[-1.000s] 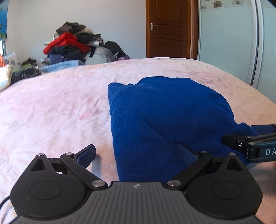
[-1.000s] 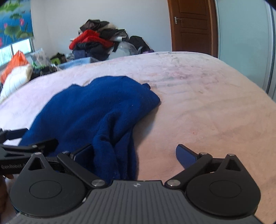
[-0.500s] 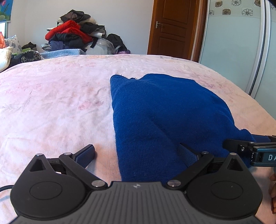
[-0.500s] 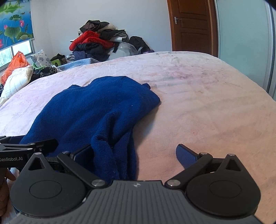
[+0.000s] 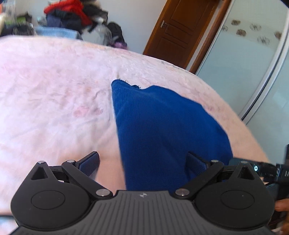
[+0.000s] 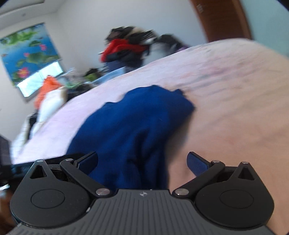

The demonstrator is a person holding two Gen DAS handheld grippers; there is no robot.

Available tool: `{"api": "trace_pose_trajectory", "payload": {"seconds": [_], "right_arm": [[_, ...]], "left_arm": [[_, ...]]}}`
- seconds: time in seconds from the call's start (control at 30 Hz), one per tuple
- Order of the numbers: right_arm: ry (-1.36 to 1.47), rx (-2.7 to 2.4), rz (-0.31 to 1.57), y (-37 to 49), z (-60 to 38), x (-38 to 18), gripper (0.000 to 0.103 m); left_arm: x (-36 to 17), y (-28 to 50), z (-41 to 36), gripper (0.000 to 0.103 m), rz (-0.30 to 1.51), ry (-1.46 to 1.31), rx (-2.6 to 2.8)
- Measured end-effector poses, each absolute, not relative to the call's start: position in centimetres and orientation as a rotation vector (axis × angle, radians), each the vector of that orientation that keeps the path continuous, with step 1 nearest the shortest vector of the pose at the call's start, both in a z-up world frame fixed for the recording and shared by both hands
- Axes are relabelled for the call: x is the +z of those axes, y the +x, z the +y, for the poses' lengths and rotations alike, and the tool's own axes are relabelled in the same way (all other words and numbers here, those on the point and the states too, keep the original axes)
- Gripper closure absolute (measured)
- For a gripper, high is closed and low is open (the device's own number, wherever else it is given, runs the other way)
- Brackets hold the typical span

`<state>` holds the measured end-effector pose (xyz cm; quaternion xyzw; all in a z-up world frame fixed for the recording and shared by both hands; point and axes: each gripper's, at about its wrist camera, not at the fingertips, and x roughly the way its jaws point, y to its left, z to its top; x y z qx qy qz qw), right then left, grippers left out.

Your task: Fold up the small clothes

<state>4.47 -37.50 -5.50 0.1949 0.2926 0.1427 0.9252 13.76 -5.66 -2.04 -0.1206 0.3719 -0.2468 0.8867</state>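
A dark blue knitted garment lies on the pink bedspread, its near edge running under both grippers. My left gripper is open over the garment's near left edge: one pad sits over bare bedspread and the other pad over blue cloth. My right gripper is open over the bunched near right part of the garment. Each gripper shows at the edge of the other's view: the right gripper and, blurred, the left gripper. The right wrist view is motion-blurred.
A heap of red and dark clothes is piled beyond the bed's far side. A brown door and a pale sliding wardrobe stand at the right. An orange bag and white bundles sit by the window at the left.
Both wrist views have rolled and blurred, so both grippers have tilted and moved. Both pairs of fingers stay spread apart. The garment looks about where it was.
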Motion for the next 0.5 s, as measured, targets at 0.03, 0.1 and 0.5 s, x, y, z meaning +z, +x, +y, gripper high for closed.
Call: {"api": "trace_pose_trajectory", "payload": {"seconds": [0.03, 0.1, 0.5], "right_arm": [[0.420, 0.344, 0.618, 5.5, -38.0, -5.4, 0.000], [0.478, 0.438, 0.643, 7.6, -38.6, -5.4, 0.002], [0.605, 0.434, 0.658, 10.9, -37.4, -6.2, 0.073]], "left_arm": [[-2.0, 14.5, -5.6, 0.000, 0.782, -0.269, -0.528], [-2.1, 15.7, -5.9, 0.001, 0.791, -0.278, -0.590], [-1.6, 16.5, -5.1, 0.078, 0.754, -0.297, -0.619]]}}
